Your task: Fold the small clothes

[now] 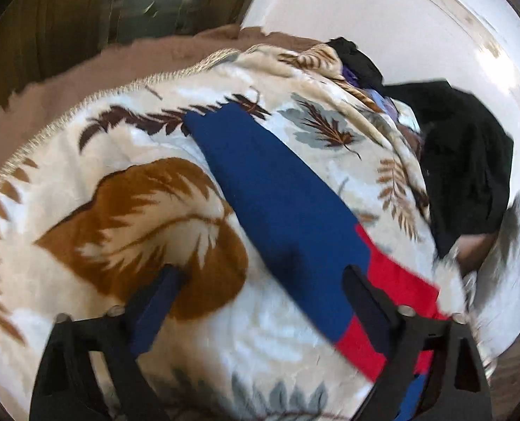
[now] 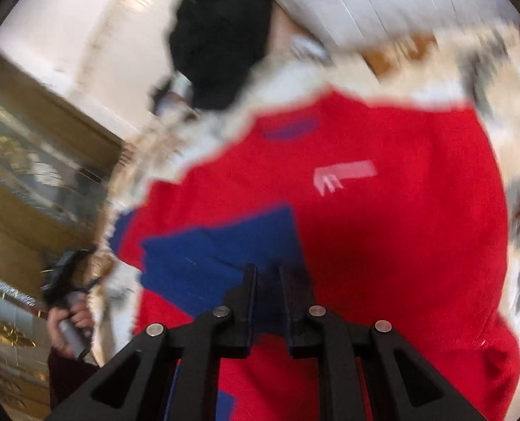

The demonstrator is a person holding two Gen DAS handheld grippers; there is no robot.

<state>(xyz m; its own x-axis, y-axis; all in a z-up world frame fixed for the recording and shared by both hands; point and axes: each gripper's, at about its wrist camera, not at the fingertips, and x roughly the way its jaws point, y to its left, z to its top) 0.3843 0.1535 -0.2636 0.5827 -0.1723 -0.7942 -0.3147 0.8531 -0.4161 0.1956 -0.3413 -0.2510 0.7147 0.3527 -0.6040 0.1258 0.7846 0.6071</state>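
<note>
A red and blue small top (image 2: 382,231) lies on a leaf-patterned blanket (image 1: 94,161). Its blue sleeve (image 1: 274,189) stretches across the blanket in the left wrist view and passes over to the red body (image 1: 396,291) at lower right. My left gripper (image 1: 260,277) is open and empty, with its fingers on either side of the sleeve. My right gripper (image 2: 267,280) has its fingers nearly together over the blue sleeve panel (image 2: 217,263); whether cloth is pinched between them does not show. The right wrist view is blurred by motion.
A pile of black clothes (image 1: 467,161) lies at the blanket's far right and also shows in the right wrist view (image 2: 221,31). A brown cover (image 1: 94,66) borders the blanket. A white wall (image 1: 382,10) and a wooden cabinet (image 2: 31,161) stand behind. A hand (image 2: 70,319) holds the other gripper's handle at lower left.
</note>
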